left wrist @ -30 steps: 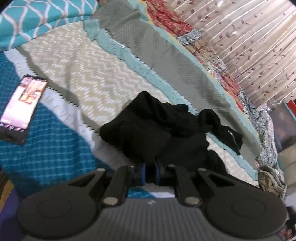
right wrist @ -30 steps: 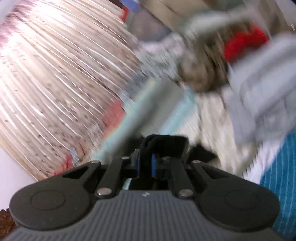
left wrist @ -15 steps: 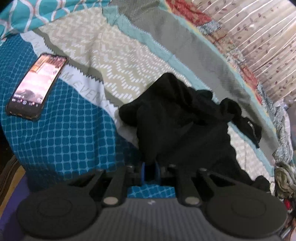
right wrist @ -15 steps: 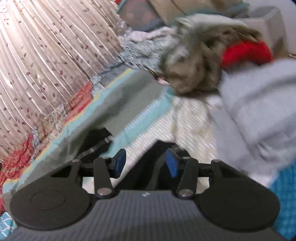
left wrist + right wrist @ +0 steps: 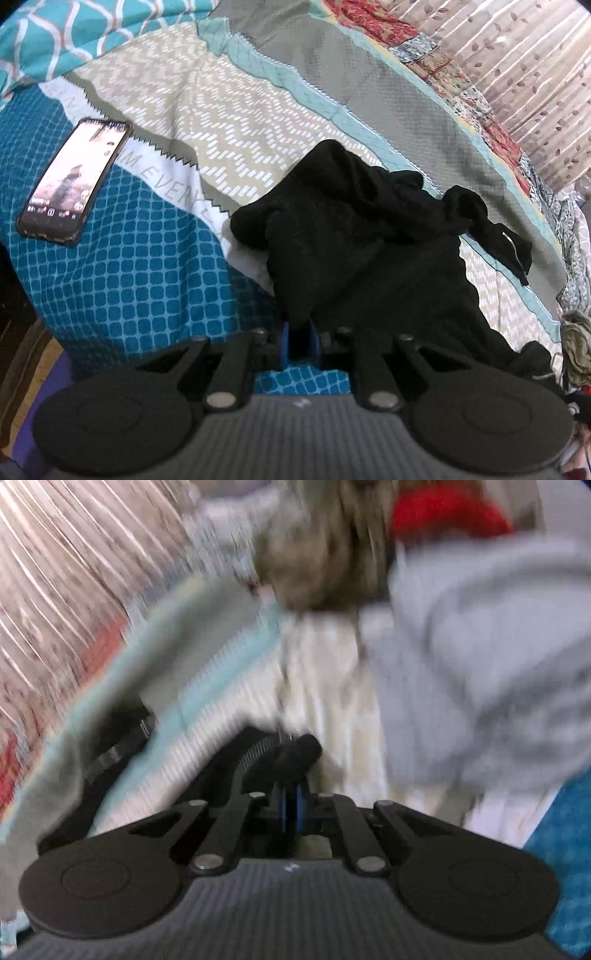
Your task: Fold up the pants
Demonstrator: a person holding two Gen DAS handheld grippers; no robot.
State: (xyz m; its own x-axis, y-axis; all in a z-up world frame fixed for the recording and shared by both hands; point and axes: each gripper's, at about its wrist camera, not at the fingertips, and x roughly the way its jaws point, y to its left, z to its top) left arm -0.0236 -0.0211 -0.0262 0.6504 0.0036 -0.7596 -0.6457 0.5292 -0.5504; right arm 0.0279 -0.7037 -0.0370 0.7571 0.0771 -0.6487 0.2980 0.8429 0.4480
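Observation:
Black pants [image 5: 369,251] lie crumpled on the patterned bedspread [image 5: 229,122], spread from the middle toward the right. My left gripper [image 5: 299,341] is shut on the near edge of the pants, blue pads pressed on the black cloth. In the blurred right wrist view, my right gripper [image 5: 291,808] is shut on a bunched black corner of the pants [image 5: 291,753] beside the ribbed waistband. A black strap end [image 5: 513,251] trails at the far right.
A phone [image 5: 74,181] with a lit screen lies on the bedspread at the left. A pile of grey, brown and red clothes [image 5: 461,627] lies just right of the right gripper. A patterned curtain [image 5: 535,66] hangs behind the bed.
The right gripper, open half a second ago, has closed on the pants' corner. The left gripper has pulled its edge back toward the near side, and the pants have spread out.

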